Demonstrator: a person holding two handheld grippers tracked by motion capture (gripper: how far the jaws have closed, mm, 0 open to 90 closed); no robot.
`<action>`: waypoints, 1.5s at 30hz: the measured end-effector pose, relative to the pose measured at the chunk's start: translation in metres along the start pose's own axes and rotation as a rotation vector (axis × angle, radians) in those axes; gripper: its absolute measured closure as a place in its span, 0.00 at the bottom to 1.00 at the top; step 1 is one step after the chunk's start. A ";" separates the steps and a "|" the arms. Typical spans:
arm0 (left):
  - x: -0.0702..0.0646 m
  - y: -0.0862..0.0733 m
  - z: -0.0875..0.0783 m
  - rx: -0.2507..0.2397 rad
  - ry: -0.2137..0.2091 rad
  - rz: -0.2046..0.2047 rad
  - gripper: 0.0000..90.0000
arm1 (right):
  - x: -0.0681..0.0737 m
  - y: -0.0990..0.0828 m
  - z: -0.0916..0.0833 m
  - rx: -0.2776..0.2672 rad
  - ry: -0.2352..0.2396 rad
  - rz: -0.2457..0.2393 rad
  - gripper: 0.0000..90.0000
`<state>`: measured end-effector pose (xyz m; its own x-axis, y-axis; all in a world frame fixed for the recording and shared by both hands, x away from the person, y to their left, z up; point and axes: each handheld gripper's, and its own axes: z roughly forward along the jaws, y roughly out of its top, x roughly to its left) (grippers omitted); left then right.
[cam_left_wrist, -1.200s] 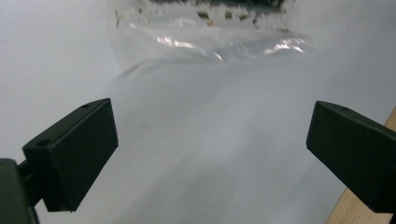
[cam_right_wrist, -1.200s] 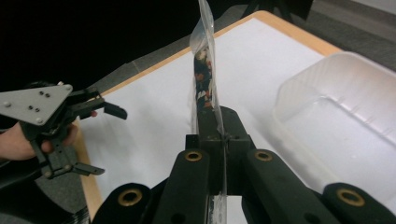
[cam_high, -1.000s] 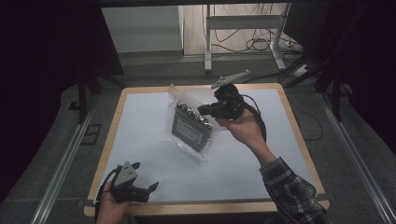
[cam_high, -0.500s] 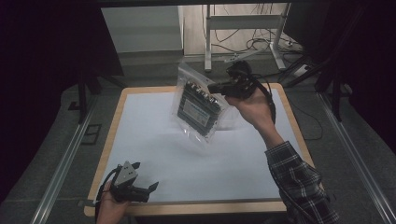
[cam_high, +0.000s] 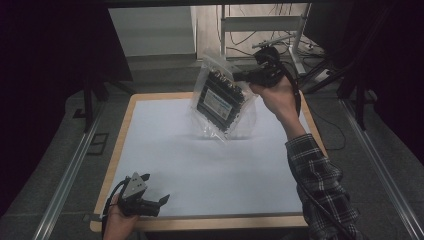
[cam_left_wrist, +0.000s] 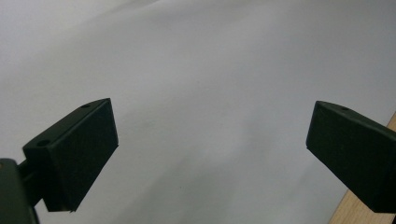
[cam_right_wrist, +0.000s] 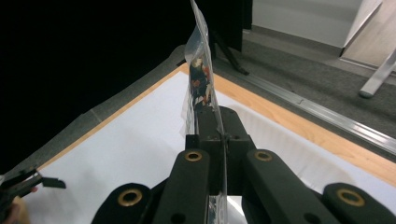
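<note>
A clear plastic bag (cam_high: 222, 97) with a dark boxy device inside hangs in the air above the far part of the table. My right gripper (cam_high: 245, 76) is shut on the bag's upper right edge. In the right gripper view the bag (cam_right_wrist: 201, 70) stands edge-on, pinched between the closed jaws. My left gripper (cam_high: 161, 201) rests low at the near left corner of the table, open, with nothing between its wide-apart fingers (cam_left_wrist: 79, 149).
The table (cam_high: 310, 125) has a white sheet (cam_high: 210, 165) on a wooden top with a bare wooden rim. Metal rails run along the floor on both sides. A metal stand and cables (cam_high: 280, 30) are behind the table.
My right gripper has lifted the bag off the table and carried it up and toward the far right. The left gripper has stayed still.
</note>
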<state>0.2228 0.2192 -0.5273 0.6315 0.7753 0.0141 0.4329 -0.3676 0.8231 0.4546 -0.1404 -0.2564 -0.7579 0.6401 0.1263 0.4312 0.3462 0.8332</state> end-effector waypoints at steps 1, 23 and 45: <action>0.000 0.000 0.000 0.000 0.000 0.000 0.02 | -0.002 0.001 -0.001 -0.004 -0.005 0.002 0.99; 0.000 0.000 0.001 0.001 -0.005 -0.008 0.02 | -0.039 0.015 0.029 -0.030 -0.082 -0.004 0.99; -0.001 0.000 0.001 0.005 -0.009 -0.003 0.02 | -0.051 0.001 0.078 0.036 -0.088 -0.009 0.99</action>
<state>0.2228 0.2181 -0.5281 0.6358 0.7718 0.0061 0.4381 -0.3674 0.8204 0.5321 -0.1192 -0.3036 -0.7165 0.6940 0.0702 0.4431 0.3751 0.8143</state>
